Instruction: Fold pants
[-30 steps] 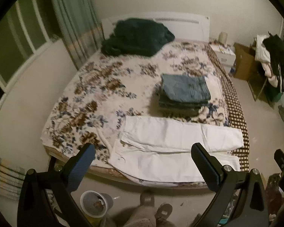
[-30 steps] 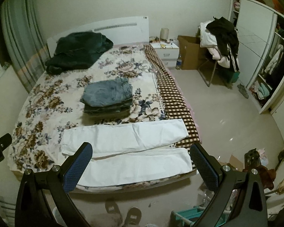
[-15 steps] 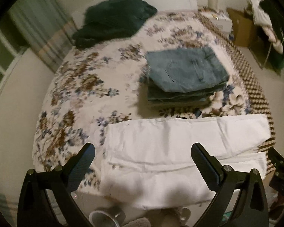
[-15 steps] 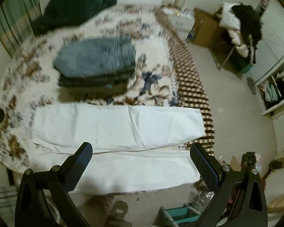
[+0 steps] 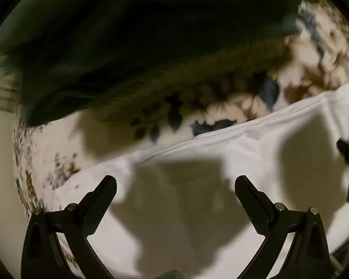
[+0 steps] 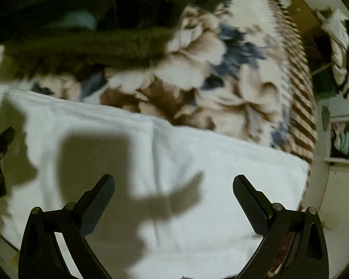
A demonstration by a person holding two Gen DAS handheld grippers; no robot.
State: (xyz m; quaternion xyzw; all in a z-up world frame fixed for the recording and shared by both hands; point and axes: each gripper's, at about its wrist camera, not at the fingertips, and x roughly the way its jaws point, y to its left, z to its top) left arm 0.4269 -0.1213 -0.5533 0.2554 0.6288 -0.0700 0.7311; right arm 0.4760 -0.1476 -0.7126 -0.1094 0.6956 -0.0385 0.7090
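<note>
A: Pants (image 5: 221, 167), one white pair, are lying flat along the bed's near edge; left gripper (image 5: 175, 182) and right gripper (image 6: 173, 181) are both hovering above them, jaws spread, holding nothing.

B: Risk?

A: Pinching the floral blanket (image 6: 197, 74) too. One dark folded stack (image 5: 128, 34) is sitting beyond.

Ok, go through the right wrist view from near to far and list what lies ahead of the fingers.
Open right gripper → white pants spread flat → floral bedspread → dark stack of folded clothes, blurred at the top.
</note>
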